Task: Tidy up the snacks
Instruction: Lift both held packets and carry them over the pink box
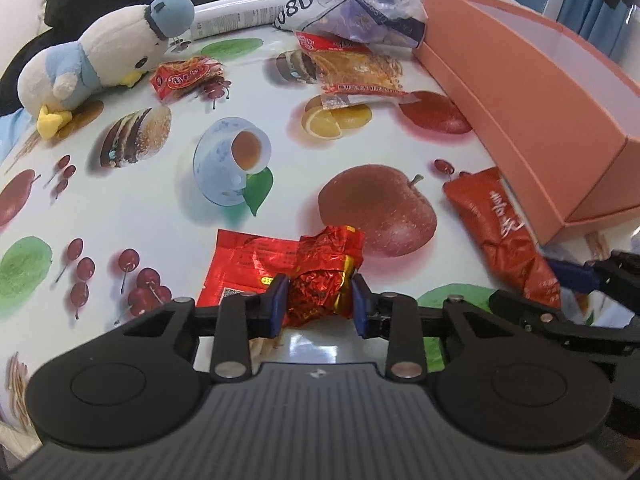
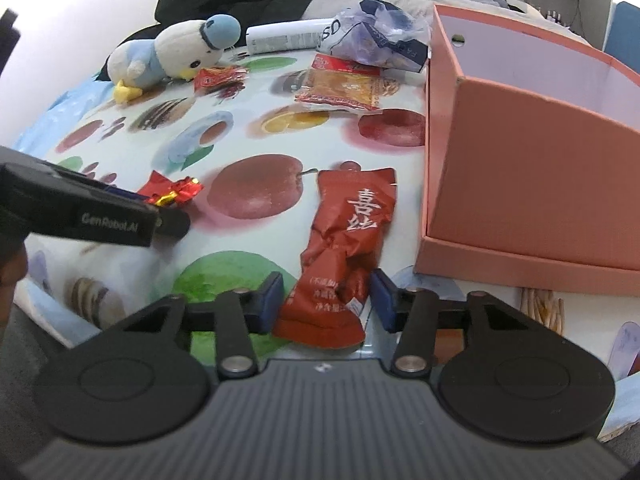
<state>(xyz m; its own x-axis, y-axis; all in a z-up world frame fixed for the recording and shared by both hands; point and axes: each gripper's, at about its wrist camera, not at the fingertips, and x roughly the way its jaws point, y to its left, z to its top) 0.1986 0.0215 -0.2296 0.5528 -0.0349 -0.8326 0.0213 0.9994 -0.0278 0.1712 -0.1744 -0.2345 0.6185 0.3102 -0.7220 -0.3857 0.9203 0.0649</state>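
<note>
Red foil snack (image 1: 320,280): crumpled, gold-trimmed wrapper, pinched between the blue pads of the left gripper (image 1: 319,305); both pads press its sides. It sits low over the fruit-print tablecloth (image 1: 168,208), partly over a flat red packet (image 1: 244,268) just behind and to the left of the jaws.

Red pouch (image 2: 344,252): long, creased, white characters on its face, lying flat on the tablecloth with its spout end away from the camera. Its lower end lies between the fingers of the right gripper (image 2: 325,302), which stand spread on either side of it; the right pad is just beside its edge, and contact cannot be told.

Pink box (image 2: 532,184): open-topped cardboard, standing just to the right of the pouch, near the right gripper.

Further items at the far side of the cloth: orange-and-red snack pack (image 1: 356,70), small red packet (image 1: 186,78), clear-and-blue plastic bag (image 1: 360,12), white tube (image 1: 236,18), and a blue-and-white plush bird (image 1: 100,64) lying on its side beside the small packet.
</note>
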